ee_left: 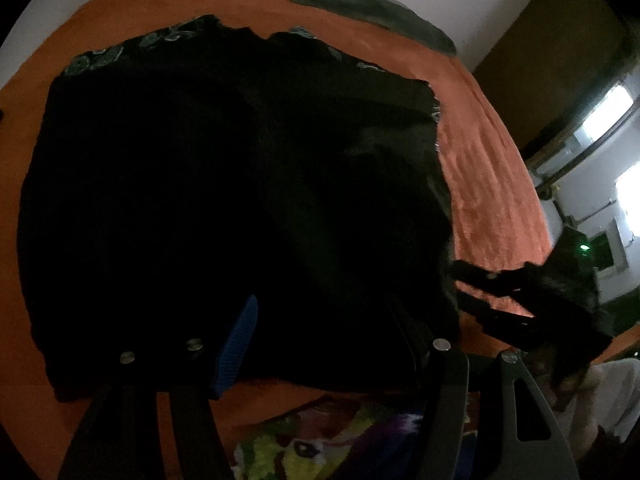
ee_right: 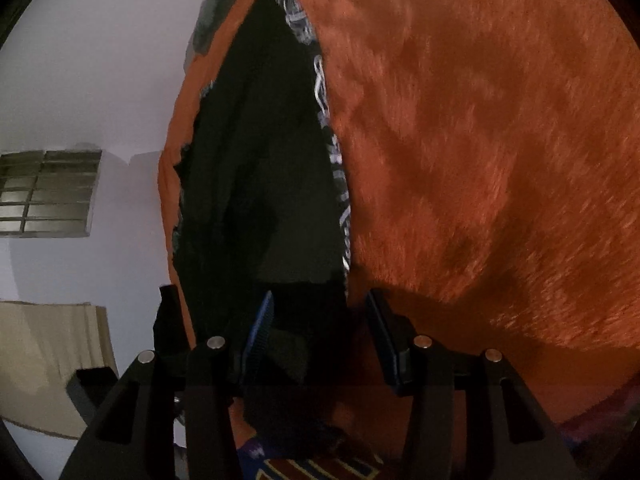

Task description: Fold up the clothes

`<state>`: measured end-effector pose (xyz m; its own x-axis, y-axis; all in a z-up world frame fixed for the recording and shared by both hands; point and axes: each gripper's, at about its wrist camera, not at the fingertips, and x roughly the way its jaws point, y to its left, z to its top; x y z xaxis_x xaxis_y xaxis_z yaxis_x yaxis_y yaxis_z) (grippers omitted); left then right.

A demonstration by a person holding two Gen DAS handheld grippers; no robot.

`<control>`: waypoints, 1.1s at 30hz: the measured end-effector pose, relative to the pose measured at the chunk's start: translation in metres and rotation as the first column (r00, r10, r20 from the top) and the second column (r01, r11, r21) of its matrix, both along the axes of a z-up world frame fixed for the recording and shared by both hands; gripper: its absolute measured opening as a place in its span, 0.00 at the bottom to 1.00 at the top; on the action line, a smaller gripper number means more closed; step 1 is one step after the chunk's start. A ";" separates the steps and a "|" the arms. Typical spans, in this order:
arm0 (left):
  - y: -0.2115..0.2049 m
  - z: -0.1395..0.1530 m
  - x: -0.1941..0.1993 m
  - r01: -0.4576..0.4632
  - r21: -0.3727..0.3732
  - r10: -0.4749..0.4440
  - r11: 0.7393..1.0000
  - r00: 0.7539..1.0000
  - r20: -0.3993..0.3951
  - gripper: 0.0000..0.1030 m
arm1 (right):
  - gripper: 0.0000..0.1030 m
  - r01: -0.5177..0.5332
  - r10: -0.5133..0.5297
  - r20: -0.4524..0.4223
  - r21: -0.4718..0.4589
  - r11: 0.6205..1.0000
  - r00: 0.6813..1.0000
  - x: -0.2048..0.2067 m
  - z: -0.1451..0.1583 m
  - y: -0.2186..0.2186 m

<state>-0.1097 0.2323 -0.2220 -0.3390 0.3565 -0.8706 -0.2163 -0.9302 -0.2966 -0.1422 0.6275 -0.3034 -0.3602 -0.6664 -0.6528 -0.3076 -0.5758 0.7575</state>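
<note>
A black garment point(ee_left: 220, 180) with pale embroidered trim point(ee_left: 104, 58) lies spread flat on an orange blanket point(ee_left: 492, 184). My left gripper point(ee_left: 322, 308) hovers over the garment's near hem. Its jaws stand wide apart and the blue pad point(ee_left: 240, 344) is not pressing the cloth. My right gripper point(ee_left: 460, 284) reaches in from the right at the garment's near right corner. In the right wrist view, that gripper point(ee_right: 320, 300) is open, and a bunched corner of the black garment point(ee_right: 260, 160) lies loose between its blue pads point(ee_right: 260, 332). The garment's white trim point(ee_right: 332, 152) runs along its right edge.
The orange blanket point(ee_right: 480, 160) covers the bed to the right of the garment. A dark green cloth point(ee_left: 372, 8) lies at the far edge by the white wall. A colourful patterned fabric point(ee_left: 320, 440) shows below the near edge. Bright windows point(ee_left: 624, 184) are at the right.
</note>
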 end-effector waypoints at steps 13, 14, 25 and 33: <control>0.078 0.009 0.030 0.261 -0.096 -0.264 0.961 0.964 -0.027 0.64 | 0.13 -0.034 0.008 -0.152 -0.171 0.985 0.988 -0.029 0.056 -0.026; 0.079 0.009 0.031 0.262 -0.101 -0.267 0.960 0.963 -0.030 0.64 | 0.13 -0.039 0.009 -0.159 -0.188 0.981 0.987 -0.030 0.060 -0.028; 0.113 -0.003 0.049 0.283 -0.249 -0.318 0.926 0.941 -0.113 0.65 | 0.13 -0.054 0.023 -0.149 -0.202 0.978 0.989 -0.031 0.070 -0.028; 0.111 -0.001 0.047 0.279 -0.193 -0.305 0.941 0.945 -0.116 0.65 | 0.13 -0.039 0.008 -0.119 -0.259 0.965 0.993 -0.027 0.065 -0.011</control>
<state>-0.0623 0.3437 -0.2226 -0.3674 0.3079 -0.8776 -0.5142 -0.8535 -0.0842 -0.1692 0.6164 -0.2380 -0.4051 -0.8171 -0.4101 -0.1978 -0.3596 0.9119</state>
